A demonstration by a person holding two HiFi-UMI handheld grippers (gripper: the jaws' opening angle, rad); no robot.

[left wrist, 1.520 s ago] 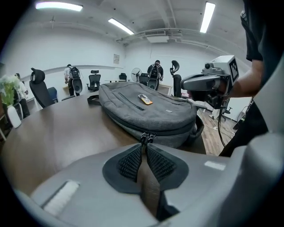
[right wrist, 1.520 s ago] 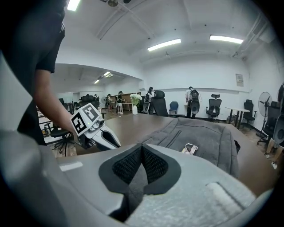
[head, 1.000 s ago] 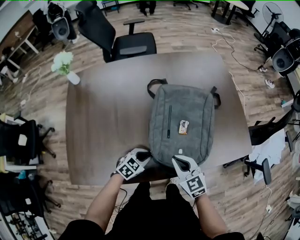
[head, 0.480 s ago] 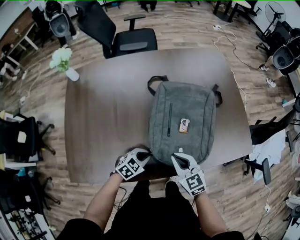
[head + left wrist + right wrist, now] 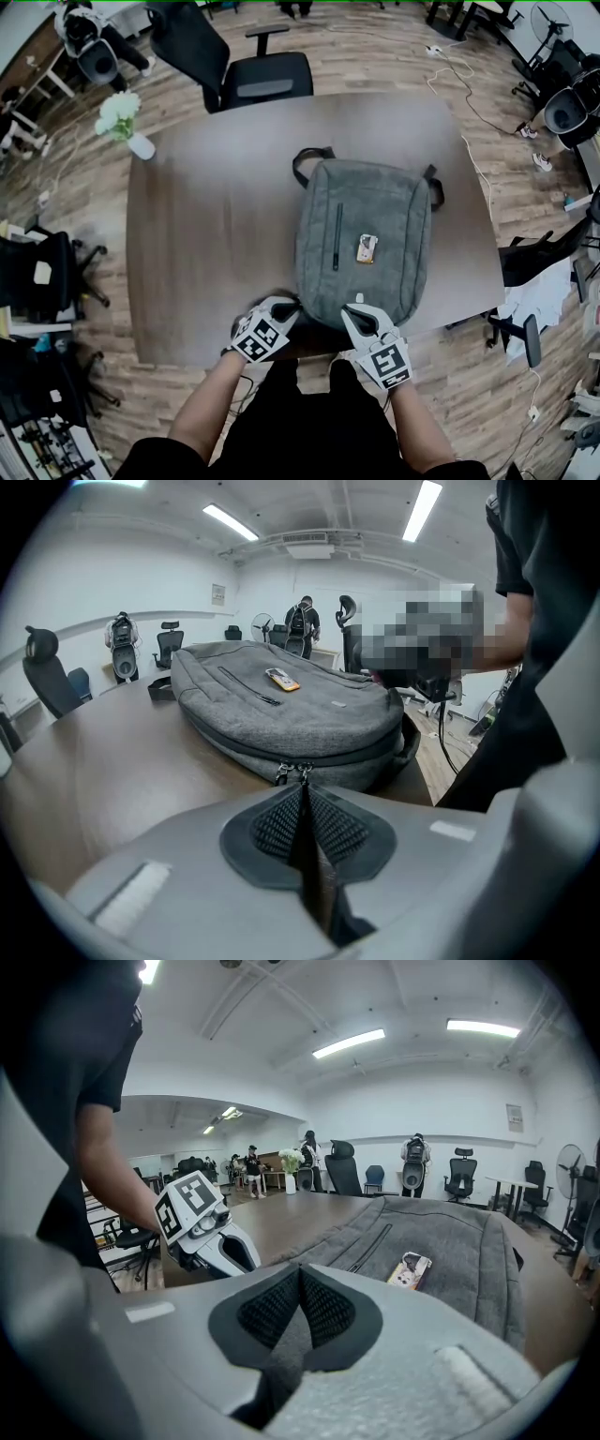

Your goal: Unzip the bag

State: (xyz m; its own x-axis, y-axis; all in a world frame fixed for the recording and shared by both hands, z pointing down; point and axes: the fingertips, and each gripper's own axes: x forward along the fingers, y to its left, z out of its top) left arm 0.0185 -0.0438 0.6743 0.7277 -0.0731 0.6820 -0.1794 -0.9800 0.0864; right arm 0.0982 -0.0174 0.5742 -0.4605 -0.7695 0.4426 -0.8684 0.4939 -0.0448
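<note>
Left hand-held gripper has its jaws pressed together, and one zipper pull of the bag runs straight down into the seam between the pads, so it looks pinched there. A second pull hangs free just to the left of that tip. Beyond this hand-held gripper the bag lies flat on the table, its near rounded end touching my jaw tips and its handle end farthest from me.

My right hand-held gripper is closed too, with a fold of the bag's grey cloth caught between its pads. It sits at the same near end of the bag, just to the right of my left hand-held gripper, the two close together but apart. Past my right hand-held gripper the top of the bag carries a long closed pocket zipper, and a small card lies just right of it.

Far beyond the left hand-held gripper, at the table's far left corner, stands a vase of white flowers. An office chair sits across the table from both.
</note>
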